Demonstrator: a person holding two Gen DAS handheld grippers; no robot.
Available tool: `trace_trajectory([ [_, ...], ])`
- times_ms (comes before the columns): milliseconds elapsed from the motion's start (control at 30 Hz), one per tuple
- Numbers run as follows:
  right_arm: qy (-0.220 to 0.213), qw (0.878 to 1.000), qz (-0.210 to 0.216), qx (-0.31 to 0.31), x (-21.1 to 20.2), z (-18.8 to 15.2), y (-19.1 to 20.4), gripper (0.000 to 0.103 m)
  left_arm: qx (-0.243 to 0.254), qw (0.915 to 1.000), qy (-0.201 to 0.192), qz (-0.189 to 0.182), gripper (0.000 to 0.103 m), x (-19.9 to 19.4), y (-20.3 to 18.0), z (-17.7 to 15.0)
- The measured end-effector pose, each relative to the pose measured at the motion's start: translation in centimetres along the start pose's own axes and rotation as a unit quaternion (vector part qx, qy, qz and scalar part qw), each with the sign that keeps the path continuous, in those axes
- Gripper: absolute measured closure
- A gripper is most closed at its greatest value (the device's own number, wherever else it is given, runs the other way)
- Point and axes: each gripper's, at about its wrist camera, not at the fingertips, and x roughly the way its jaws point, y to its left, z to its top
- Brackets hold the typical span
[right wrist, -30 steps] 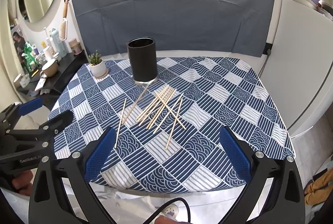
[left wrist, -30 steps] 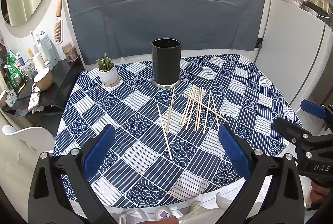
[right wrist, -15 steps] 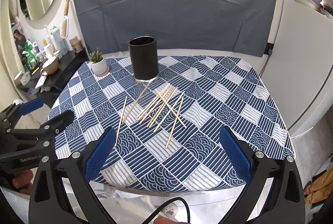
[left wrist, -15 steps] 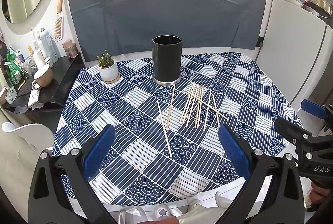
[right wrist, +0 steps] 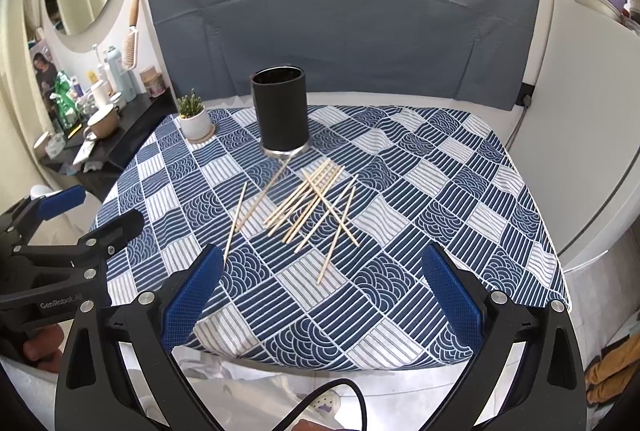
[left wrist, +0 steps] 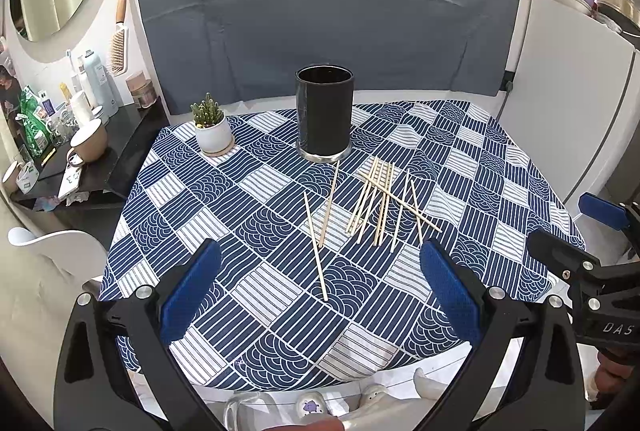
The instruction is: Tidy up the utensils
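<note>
Both the left gripper and right gripper are held spread and empty above the table edge; the chopsticks are left scattered beside the black holder, presumably awaiting collection.

We see pale bare-wood sticks on a matt patterned cloth, a glossy black holder with a shiny metal-looking base ring, and textured blue pads on matt black, probably plastic, gripper fingers.
</note>
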Motion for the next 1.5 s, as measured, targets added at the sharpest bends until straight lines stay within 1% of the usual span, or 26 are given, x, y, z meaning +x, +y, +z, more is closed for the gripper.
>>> trace_trajectory([
  [300,0.005,1.0,0.019,-0.013,0.6,0.1,-1.8,0.008,-0.016,0.9997,0.004,0.02,0.006,0.1,-1.7,-0.1],
  [467,0.01,0.999,0.034,-0.025,1.1,0.2,-2.8,0.008,-0.029,0.9989,0.009,0.036,0.006,0.1,-2.7,-0.7],
  [700,0.025,0.997,0.057,-0.05,2.1,-0.1,-3.3,0.008,-0.056,0.9968,0.018,0.054,0.006,0.1,-3.3,-1.6],
  [900,0.048,0.995,0.067,-0.049,3.3,-0.2,-3.6,0.008,-0.07,0.9951,0.04,0.058,0.006,1.0,-3.0,-1.5],
  [1000,0.063,0.994,0.07,-0.053,4.2,-0.2,-3.4,0.008,-0.069,0.9943,0.062,0.052,0.006,2.3,-2.7,-1.4],
  [1200,0.088,0.992,0.071,-0.061,6.9,1.1,-2.9,0.008,-0.075,0.9927,0.088,0.036,0.006,5.4,-1.4,0.0],
  [1300,0.097,0.992,0.06,-0.06,8.9,2.3,-2.7,0.008,-0.087,0.9893,0.115,0.022,0.006,7.8,-0.2,0.9],
  [1367,0.105,0.991,0.059,-0.058,10.3,3.2,-2.8,0.008,-0.098,0.9857,0.136,0.015,0.006,9.7,0.9,1.4],
  [1500,0.125,0.987,0.068,-0.07,14.2,5.0,-2.6,0.008,-0.114,0.9786,0.171,0.016,0.006,13.3,2.8,1.7],
])
